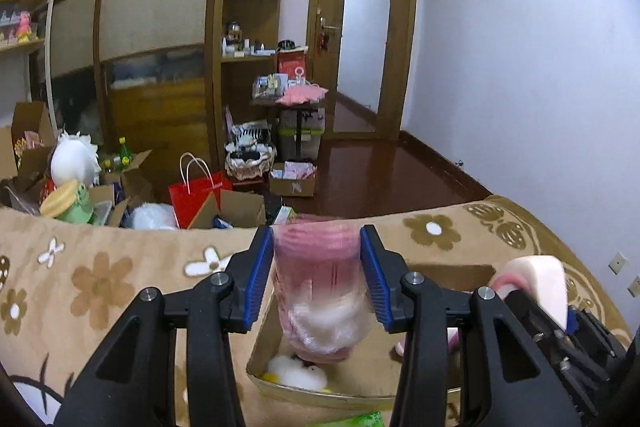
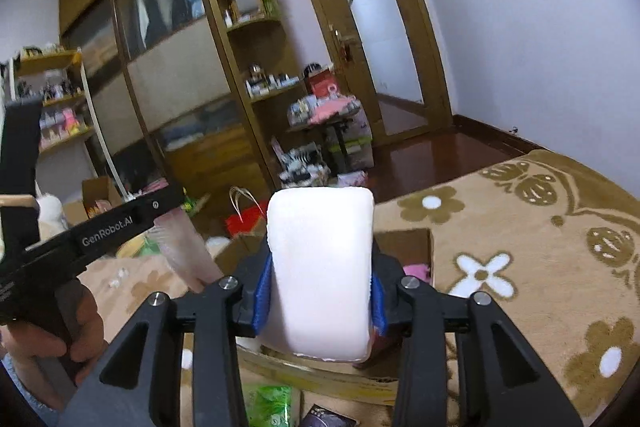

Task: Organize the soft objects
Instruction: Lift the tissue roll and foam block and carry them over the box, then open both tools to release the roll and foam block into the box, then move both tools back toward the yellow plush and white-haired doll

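My left gripper (image 1: 318,279) is shut on a pink and white fluffy soft toy (image 1: 320,291), blurred, held above an open cardboard box (image 1: 260,359) on the bed. A white and yellow plush (image 1: 298,373) lies in the box. My right gripper (image 2: 318,291) is shut on a pale pink soft block (image 2: 320,267), held above the same box (image 2: 404,239). The block also shows at the right of the left wrist view (image 1: 544,279). The left gripper shows in the right wrist view (image 2: 108,227) with the pink toy (image 2: 184,251).
The box sits on a tan blanket with flower patterns (image 1: 100,279). Beyond the bed edge are cardboard boxes, a red paper bag (image 1: 198,193), plush toys and a wardrobe. A green packet (image 2: 270,405) lies near the box front. A door (image 1: 360,39) is at the far end.
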